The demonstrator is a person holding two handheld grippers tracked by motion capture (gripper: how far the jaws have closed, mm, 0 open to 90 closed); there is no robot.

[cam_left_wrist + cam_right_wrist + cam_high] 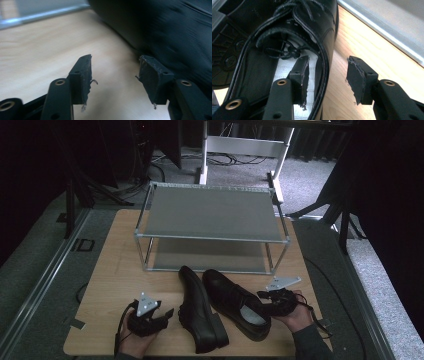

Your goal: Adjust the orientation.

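Two black leather lace-up shoes lie on the wooden table (120, 270) in front of a shoe rack. The left shoe (200, 315) is tipped on its side, and its sole (227, 50) faces the right shoe (235, 302), which stands upright. My left gripper (170, 314) is open just left of the tipped shoe, with bare table between its jaws (115, 75) and the shoe (175, 32) close to the right jaw. My right gripper (261, 296) is open astride the upright shoe's (312, 15) heel-side wall. One jaw is inside over the insole and the other is outside, and neither pad presses (328, 75).
A two-tier metal shoe rack (210, 212) with grey shelves stands at the back of the table, both shelves bare. Its lower rail (387, 20) runs close beyond the upright shoe. Grey carpet and a white desk frame (245, 145) lie beyond.
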